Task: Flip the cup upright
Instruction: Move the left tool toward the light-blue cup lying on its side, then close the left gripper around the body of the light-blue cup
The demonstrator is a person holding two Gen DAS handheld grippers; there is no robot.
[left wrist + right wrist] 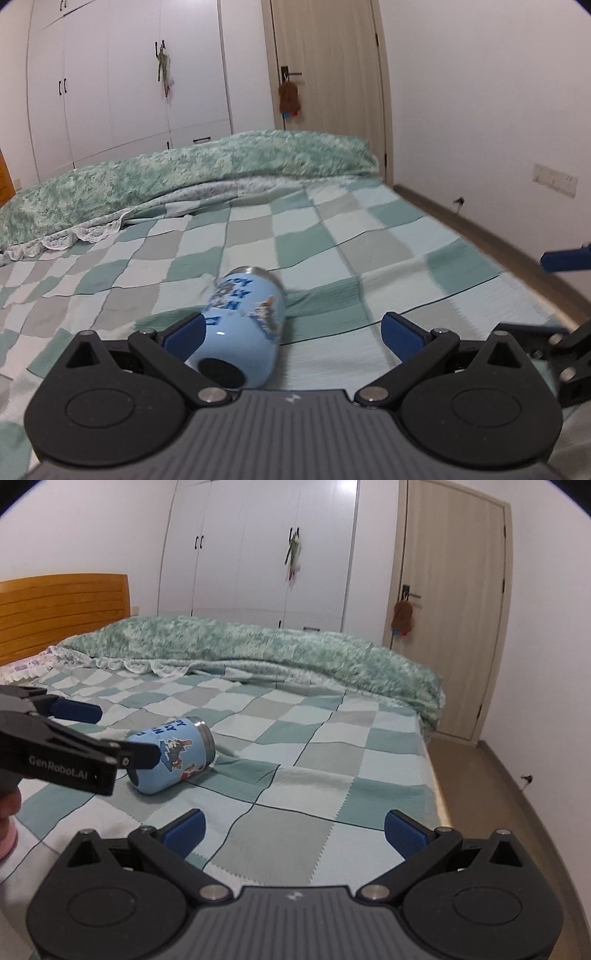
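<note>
Pale blue cartoon-print cup (245, 325) lies sideways on checked bedspread (332, 236), between spread jaws of left gripper (293, 338). Right gripper (293, 834) agape, empty. Print blurred, illegible.

The print on the cup (245, 325) is smeared by motion blur in the left wrist view; its lettering cannot be read. Part of the cup's near end is covered by the left gripper (291, 334)'s left finger (184, 338). In the right wrist view the cup's (173, 755) left side is masked by the left gripper (79, 731), whose body is cut off at the left edge. Contact between pad and cup cannot be judged.
</note>
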